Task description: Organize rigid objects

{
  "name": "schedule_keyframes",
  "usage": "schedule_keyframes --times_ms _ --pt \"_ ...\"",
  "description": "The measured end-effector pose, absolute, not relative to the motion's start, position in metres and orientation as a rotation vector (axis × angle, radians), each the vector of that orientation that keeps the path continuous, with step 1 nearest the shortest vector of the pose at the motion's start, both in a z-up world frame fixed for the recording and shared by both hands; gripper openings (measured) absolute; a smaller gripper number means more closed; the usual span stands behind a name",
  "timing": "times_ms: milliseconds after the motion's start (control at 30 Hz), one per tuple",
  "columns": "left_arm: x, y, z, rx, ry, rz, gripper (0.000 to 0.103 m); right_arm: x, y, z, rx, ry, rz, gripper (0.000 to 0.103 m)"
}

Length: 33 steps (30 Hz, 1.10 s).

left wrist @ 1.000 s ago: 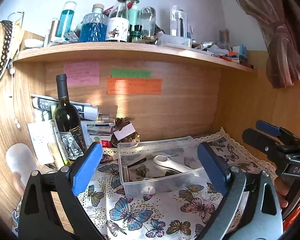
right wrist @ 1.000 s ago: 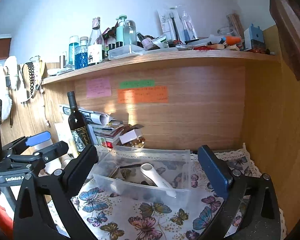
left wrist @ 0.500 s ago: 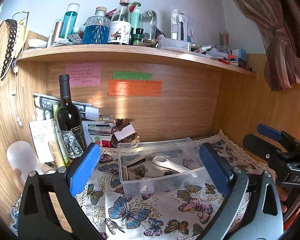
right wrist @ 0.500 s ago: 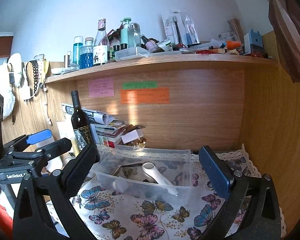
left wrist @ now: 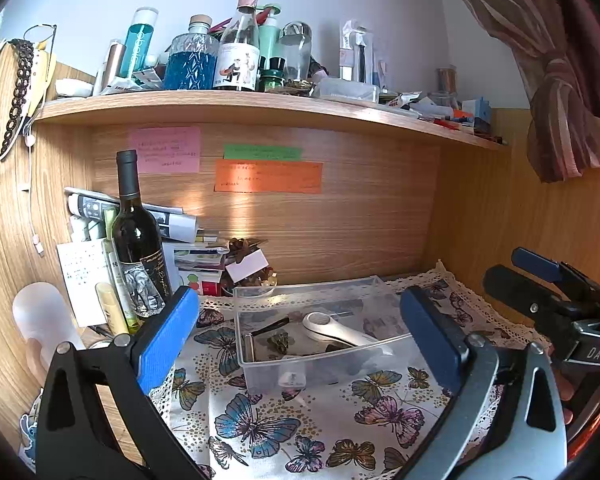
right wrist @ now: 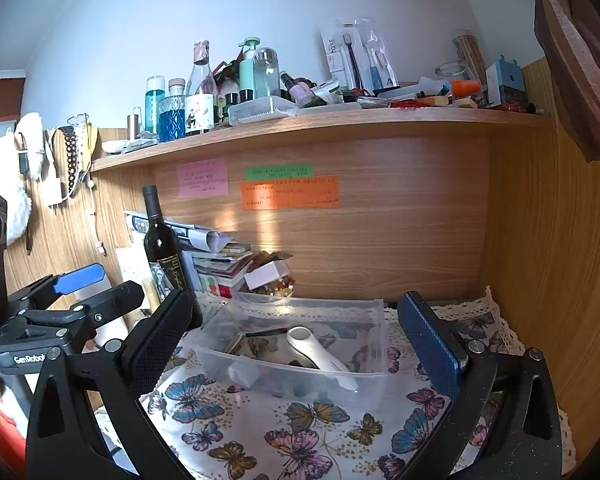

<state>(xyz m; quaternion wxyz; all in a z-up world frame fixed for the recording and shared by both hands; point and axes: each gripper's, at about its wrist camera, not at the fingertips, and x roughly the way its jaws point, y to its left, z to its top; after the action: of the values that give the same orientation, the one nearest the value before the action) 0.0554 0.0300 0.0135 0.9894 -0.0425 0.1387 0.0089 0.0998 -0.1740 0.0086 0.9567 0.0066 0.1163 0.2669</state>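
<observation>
From the left wrist view, the left tool hung with its two blue pads spread wide and nothing between them, framing the clear plastic bin that sat on the butterfly cloth covering the counter. I took that framing as deliberate: the bin seemed to be the collecting place, so the tool was kept lined up on it. Inside lay a white handheld device slanted across the bottom, a dark thin stick near the back left, and a few small bits I could not name. A wine bottle stood upright just left of the bin against the stacked papers, probably parked there to stay out of the way. The right tool showed at the right edge, well clear of the bin.

From the right wrist view, the right tool was likewise spread and empty, the bin sitting between its pads farther ahead, the white device leaning toward the near wall. The left tool hovered at the left, apart from the wine bottle. The shelf above was crowded with bottles and packets, which I guessed might be next to sort.
</observation>
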Motion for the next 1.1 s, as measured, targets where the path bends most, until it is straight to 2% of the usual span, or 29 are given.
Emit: schedule_keyframes --times_ms 1100 --pt "0.0504 0.0264 0.0157 -0.08 0.26 -0.008 0.102 0.0993 -0.1716 0.0067 0.015 0.247 0.546 0.103"
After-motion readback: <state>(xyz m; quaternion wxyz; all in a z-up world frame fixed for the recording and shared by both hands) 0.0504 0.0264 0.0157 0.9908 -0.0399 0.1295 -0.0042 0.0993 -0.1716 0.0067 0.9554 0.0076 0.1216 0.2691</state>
